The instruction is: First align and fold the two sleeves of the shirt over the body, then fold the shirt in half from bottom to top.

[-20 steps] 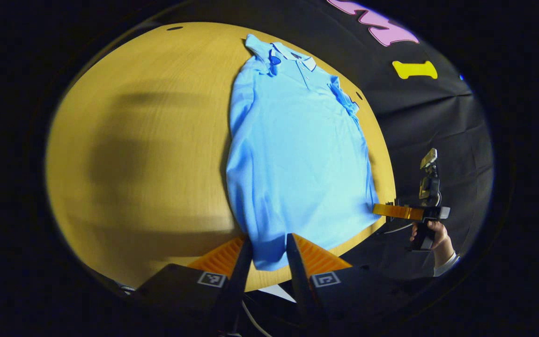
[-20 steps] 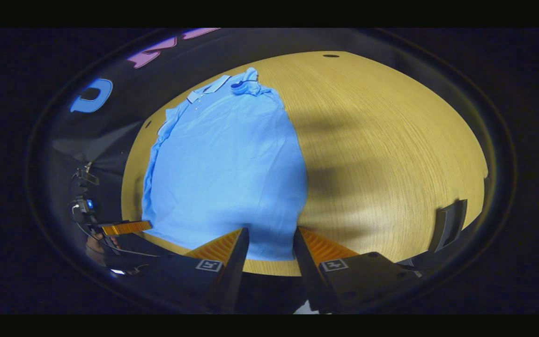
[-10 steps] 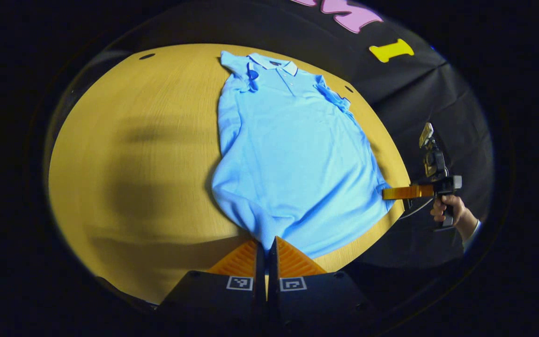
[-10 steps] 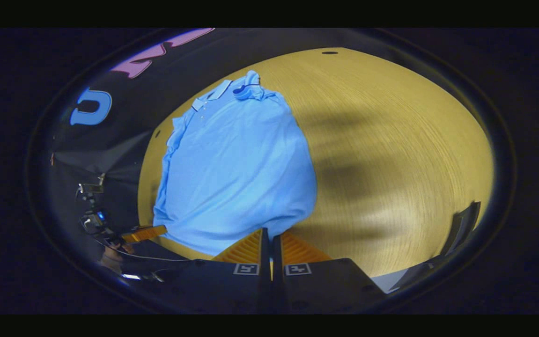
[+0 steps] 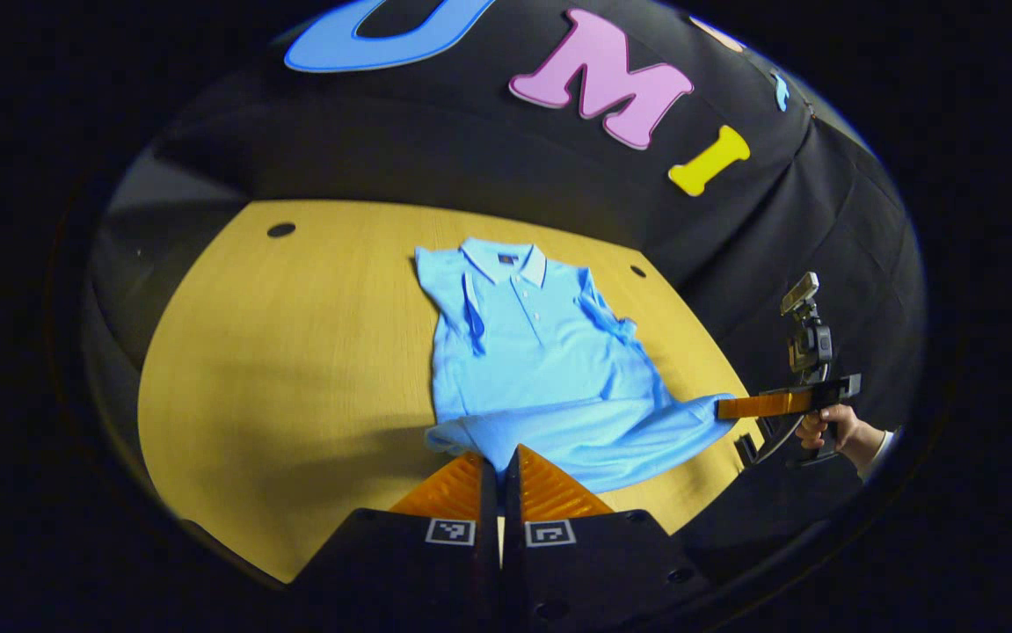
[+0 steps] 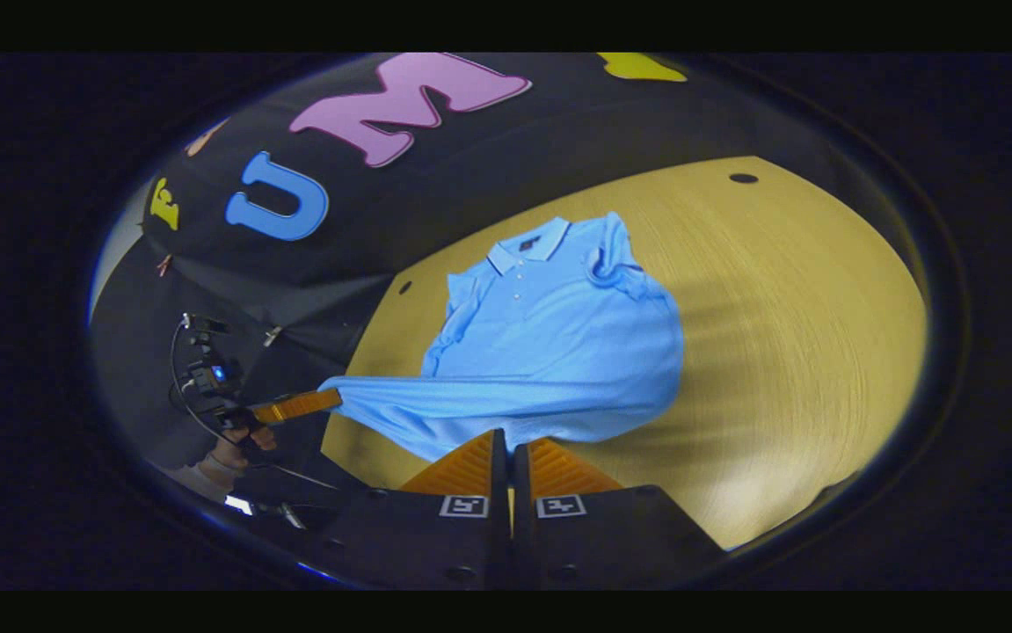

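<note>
Hem now lifted off counter; left claw and right claw both clamped on shirt corners.

A recording booth rather than a home: black cloth wall drapes behind a round, wood-grain table with cable holes near its far edge.
</note>
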The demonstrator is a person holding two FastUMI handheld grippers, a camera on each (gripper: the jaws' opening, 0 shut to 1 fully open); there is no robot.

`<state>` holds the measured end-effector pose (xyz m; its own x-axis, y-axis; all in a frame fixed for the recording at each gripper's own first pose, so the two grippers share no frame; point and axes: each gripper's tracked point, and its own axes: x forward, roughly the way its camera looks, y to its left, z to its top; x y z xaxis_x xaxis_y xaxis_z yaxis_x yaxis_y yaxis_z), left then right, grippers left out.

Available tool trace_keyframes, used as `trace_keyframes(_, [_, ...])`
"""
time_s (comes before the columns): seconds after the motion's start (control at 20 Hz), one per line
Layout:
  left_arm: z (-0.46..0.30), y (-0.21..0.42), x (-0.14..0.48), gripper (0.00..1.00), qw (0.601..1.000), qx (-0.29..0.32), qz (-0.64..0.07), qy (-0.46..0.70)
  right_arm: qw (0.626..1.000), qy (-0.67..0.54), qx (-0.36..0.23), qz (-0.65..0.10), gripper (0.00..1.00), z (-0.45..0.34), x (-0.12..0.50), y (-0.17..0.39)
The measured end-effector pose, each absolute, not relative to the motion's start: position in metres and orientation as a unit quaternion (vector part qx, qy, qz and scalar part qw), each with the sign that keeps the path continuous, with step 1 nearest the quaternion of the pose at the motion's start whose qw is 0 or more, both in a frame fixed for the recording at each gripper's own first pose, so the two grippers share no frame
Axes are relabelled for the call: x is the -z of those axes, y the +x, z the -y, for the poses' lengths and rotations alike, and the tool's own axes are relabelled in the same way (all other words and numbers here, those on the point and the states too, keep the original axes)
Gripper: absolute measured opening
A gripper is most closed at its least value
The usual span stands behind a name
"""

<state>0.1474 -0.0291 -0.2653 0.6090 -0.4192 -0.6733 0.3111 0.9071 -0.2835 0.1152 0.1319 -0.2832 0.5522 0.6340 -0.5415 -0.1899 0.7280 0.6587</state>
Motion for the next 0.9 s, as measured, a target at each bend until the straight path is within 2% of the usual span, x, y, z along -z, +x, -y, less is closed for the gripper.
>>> trace_keyframes(0.15, [0.033,0.205,0.239,0.06,0.908,0.194,-0.365,-0.065,0.863,0.265,-0.243,-0.354,0.00,-0.126,0.246,0.192])
trace_keyframes(0.2, [0.034,0.229,0.232,0.06,0.913,0.186,-0.358,-0.062,0.870,0.264,-0.241,-0.340,0.11,-0.124,0.237,0.220])
trace_keyframes(0.25, [0.035,0.253,0.227,0.06,0.917,0.178,-0.351,-0.059,0.876,0.259,-0.239,-0.330,0.00,-0.121,0.231,0.246])
trace_keyframes(0.35, [0.038,0.299,0.214,0.06,0.927,0.155,-0.336,-0.054,0.891,0.235,-0.227,-0.316,0.05,-0.111,0.225,0.299])
trace_keyframes(0.45, [0.050,0.350,0.197,0.06,0.939,0.143,-0.309,-0.047,0.908,0.215,-0.191,-0.306,0.00,-0.106,0.232,0.362])
trace_keyframes(0.5, [0.055,0.377,0.198,0.06,0.943,0.140,-0.300,-0.038,0.914,0.205,-0.175,-0.301,0.05,-0.104,0.234,0.390])
trace_keyframes(0.6, [0.056,0.420,0.231,0.06,0.940,0.113,-0.320,-0.031,0.921,0.193,-0.146,-0.306,0.05,-0.103,0.251,0.438])
trace_keyframes(0.65, [0.057,0.434,0.253,0.06,0.934,0.098,-0.342,-0.038,0.920,0.192,-0.141,-0.312,0.11,-0.105,0.262,0.456])
trace_keyframes(0.7, [0.054,0.446,0.273,0.06,0.930,0.084,-0.355,-0.041,0.918,0.190,-0.137,-0.320,0.11,-0.107,0.277,0.471])
trace_keyframes(0.8, [0.051,0.452,0.309,0.06,0.921,0.071,-0.382,-0.025,0.910,0.178,-0.131,-0.350,0.00,-0.112,0.312,0.489])
trace_keyframes(0.85, [0.052,0.451,0.318,0.06,0.917,0.061,-0.394,-0.012,0.907,0.171,-0.127,-0.363,0.05,-0.114,0.333,0.496])
trace_keyframes(0.9, [0.053,0.452,0.327,0.06,0.913,0.047,-0.405,-0.003,0.903,0.163,-0.123,-0.378,0.05,-0.118,0.354,0.499])
